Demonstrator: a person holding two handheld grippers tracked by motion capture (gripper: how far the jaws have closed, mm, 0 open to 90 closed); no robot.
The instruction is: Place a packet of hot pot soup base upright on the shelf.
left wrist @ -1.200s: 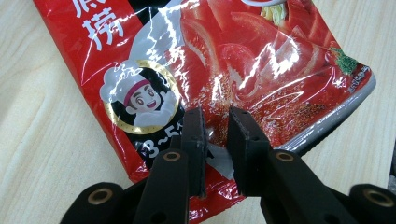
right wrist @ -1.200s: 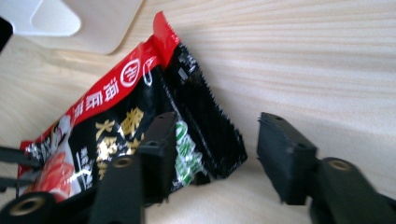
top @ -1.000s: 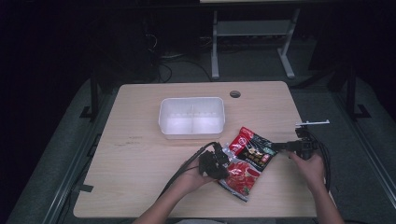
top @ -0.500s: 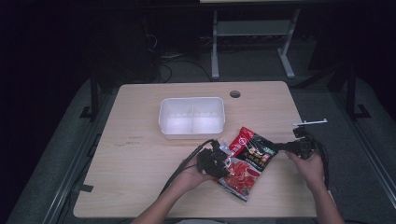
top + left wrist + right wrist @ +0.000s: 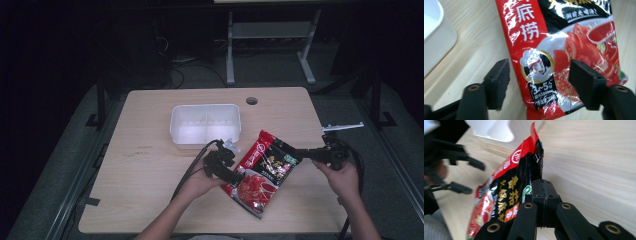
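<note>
A red and black food packet (image 5: 262,172) lies on the wooden table (image 5: 150,190), right of centre. My right gripper (image 5: 301,155) is shut on its right edge and holds that side off the table; in the right gripper view the jaws (image 5: 541,187) pinch the packet (image 5: 506,192) at its black seam. My left gripper (image 5: 239,176) is at the packet's left side. Its jaws have just been opening and stand wide (image 5: 540,83), with the packet (image 5: 564,45) between and beyond them and the pads (image 5: 499,82) clear of it.
A white two-part container (image 5: 200,137) stands just behind the packet, and its corner (image 5: 434,37) is close to the left gripper. A cable hole (image 5: 251,100) is at the table's far edge. Bare wood lies left of the hands.
The left gripper's jaws have opened off the packet. The right gripper has shut on the packet's right edge and risen, tilting that side up.
</note>
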